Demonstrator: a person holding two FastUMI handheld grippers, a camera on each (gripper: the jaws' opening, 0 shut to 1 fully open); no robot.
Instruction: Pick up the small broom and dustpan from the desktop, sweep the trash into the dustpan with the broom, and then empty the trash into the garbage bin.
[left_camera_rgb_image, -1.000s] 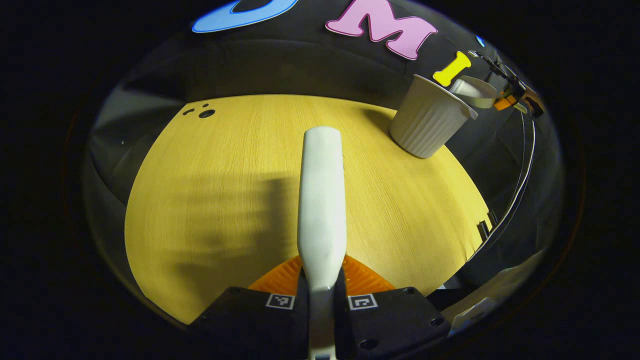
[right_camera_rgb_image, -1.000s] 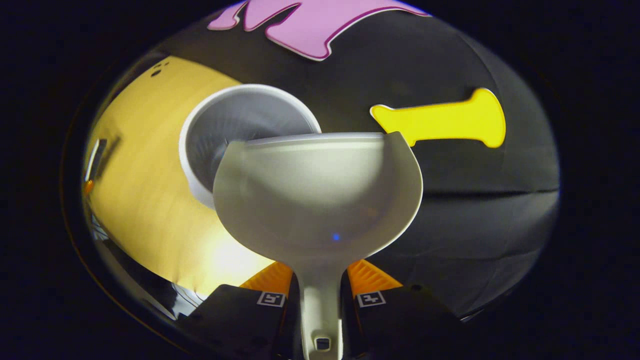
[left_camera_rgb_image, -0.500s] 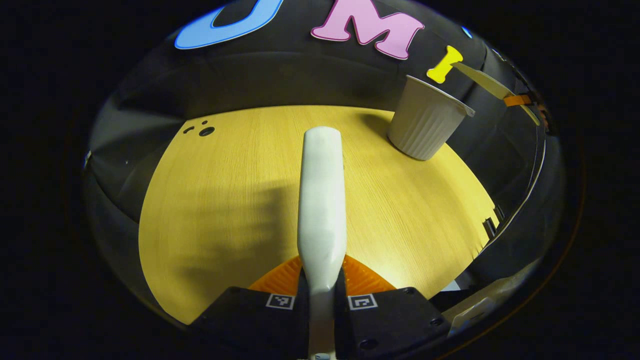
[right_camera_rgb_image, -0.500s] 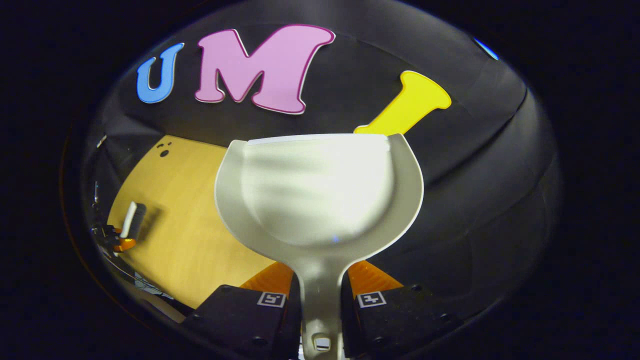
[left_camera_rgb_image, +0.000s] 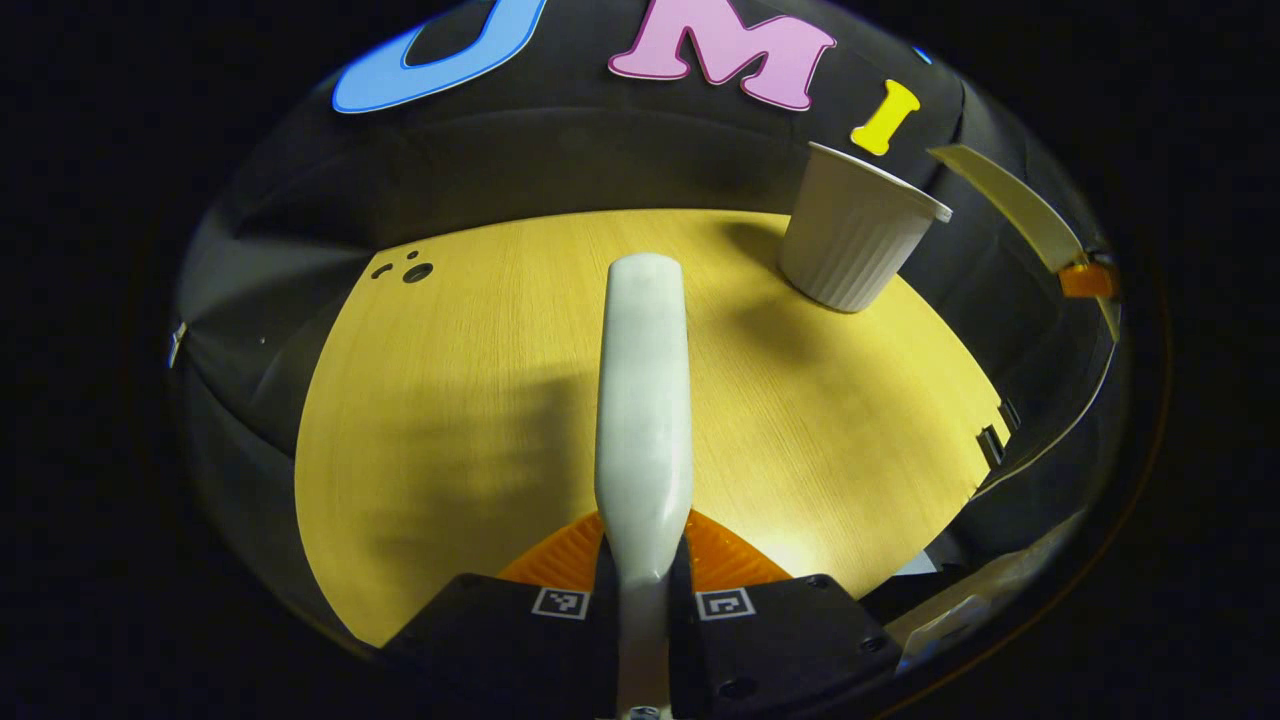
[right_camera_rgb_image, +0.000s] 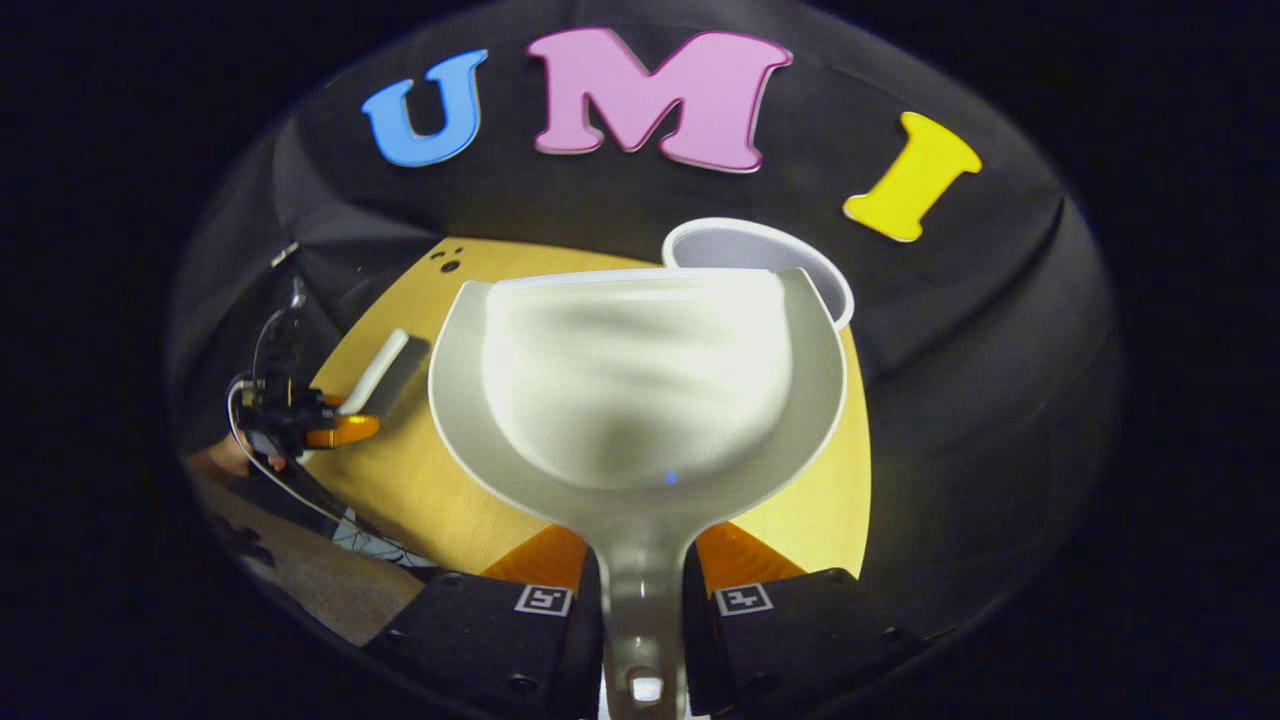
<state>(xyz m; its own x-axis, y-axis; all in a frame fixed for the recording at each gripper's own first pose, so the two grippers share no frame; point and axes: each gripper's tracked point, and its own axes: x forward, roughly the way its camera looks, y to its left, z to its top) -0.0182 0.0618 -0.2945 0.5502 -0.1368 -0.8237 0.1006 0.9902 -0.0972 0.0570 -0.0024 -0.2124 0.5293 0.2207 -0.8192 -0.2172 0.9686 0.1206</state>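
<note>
Broom (left_camera_rgb_image: 645, 390): one, white, handle pinched between both fingers of the left gripper (left_camera_rgb_image: 643, 560), which are closed on it. It sticks straight out over the yellow desktop (left_camera_rgb_image: 450, 400), off the surface, casting a shadow to its left. In the right gripper view the same broom (right_camera_rgb_image: 375, 372) sits at far left, held by that gripper (right_camera_rgb_image: 335, 428) above the desk's left edge; bristles can't be made out.

Dustpan (right_camera_rgb_image: 640, 390): one, white, scoop-shaped, handle clamped between both fingers of the right gripper (right_camera_rgb_image: 643, 575). Pan is in the air, open face toward the camera, and looks empty. In the left gripper view its edge (left_camera_rgb_image: 1010, 195) shows at upper right, just right of the bin and apart from it.

Garbage bin (left_camera_rgb_image: 855, 240): one, white, ribbed, upright at the desk's far right corner. In the right gripper view its rim (right_camera_rgb_image: 760, 245) peeks out behind the dustpan's top right edge.

Three small dark holes (left_camera_rgb_image: 405, 268) at the desk's far left. No trash visible on the desktop.
</note>
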